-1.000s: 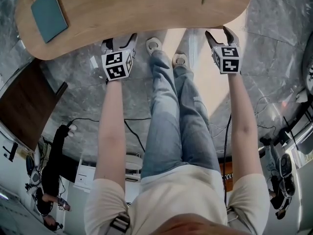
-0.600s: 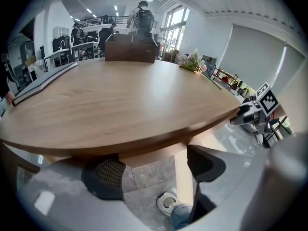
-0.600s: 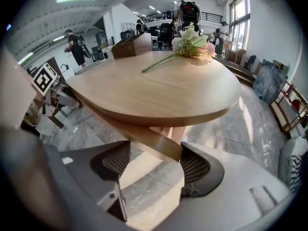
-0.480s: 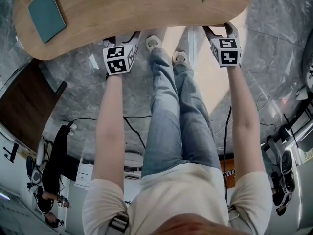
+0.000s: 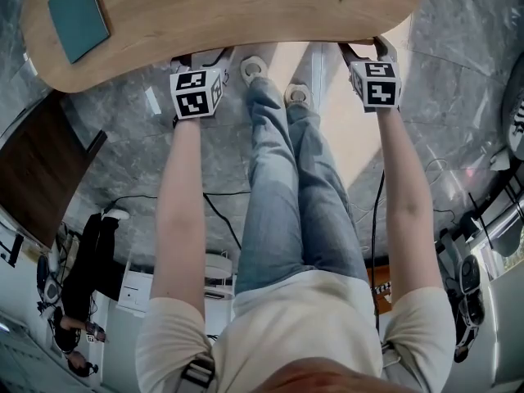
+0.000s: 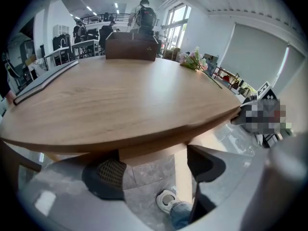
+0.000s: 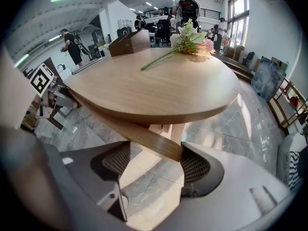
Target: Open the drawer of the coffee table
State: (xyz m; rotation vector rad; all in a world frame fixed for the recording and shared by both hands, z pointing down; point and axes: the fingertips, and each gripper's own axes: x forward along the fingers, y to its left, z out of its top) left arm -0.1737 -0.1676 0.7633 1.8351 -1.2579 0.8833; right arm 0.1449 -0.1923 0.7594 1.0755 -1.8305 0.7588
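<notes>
The oval wooden coffee table (image 5: pixel 229 6) fills the top of the head view. My left gripper (image 5: pixel 201 58) and right gripper (image 5: pixel 366 49) are both pushed up to its near edge, with their fingertips partly under the top. In the left gripper view my left gripper (image 6: pixel 154 170) stands open, with a wooden drawer front (image 6: pixel 151 152) under the tabletop spanning the gap between its pads. In the right gripper view my right gripper (image 7: pixel 155 165) is open too. The end of a curved wooden drawer front (image 7: pixel 144 136) reaches in between its jaws, close to the right pad.
A teal book (image 5: pixel 78 5) lies on the table's left end and a flower sprig (image 7: pixel 190 40) on the right. The person's shoes (image 5: pixel 255 70) stand just under the table edge between the grippers. A dark brown cabinet (image 5: pixel 37 170) stands at the left, on a grey marble floor.
Both grippers have moved forward to the table's edge, and the left one's fingers have slipped out of sight under the top. Their jaw openings look unchanged.
</notes>
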